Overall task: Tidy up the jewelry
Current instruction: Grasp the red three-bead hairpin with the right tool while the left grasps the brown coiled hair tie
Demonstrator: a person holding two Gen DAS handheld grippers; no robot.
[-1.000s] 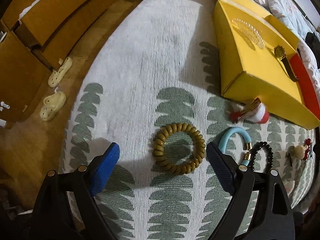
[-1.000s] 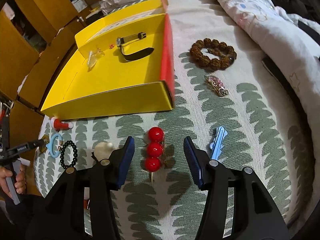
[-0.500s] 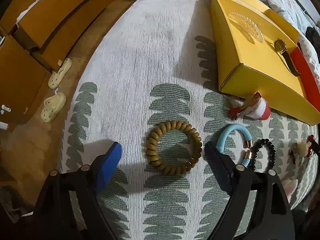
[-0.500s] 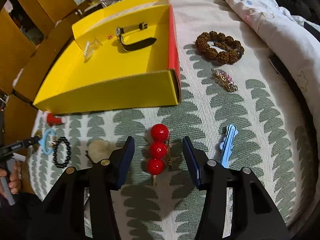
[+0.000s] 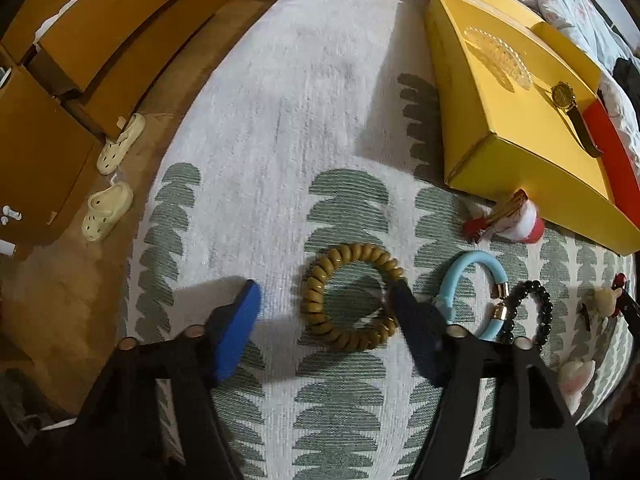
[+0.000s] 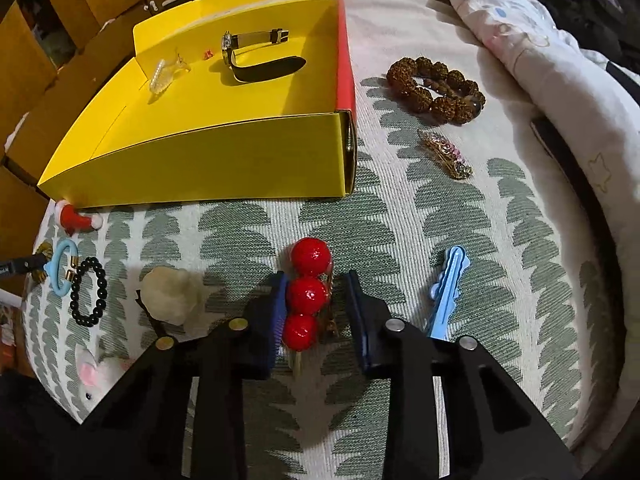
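Your right gripper (image 6: 316, 308), half-shut, straddles the red bead clip (image 6: 306, 294), which runs lengthwise between its fingers (left pad touching); your left gripper (image 5: 324, 312) gapes around the coil tie (image 5: 351, 296).

At three o'clock in the left wrist view, the red-and-cream clip (image 5: 604, 300) is cut by the frame edge. The right finger (image 5: 416, 332) hides part of the spiral hair tie (image 5: 344, 292). Under the red ball clip (image 6: 306, 292), its gold clasp is mostly hidden.
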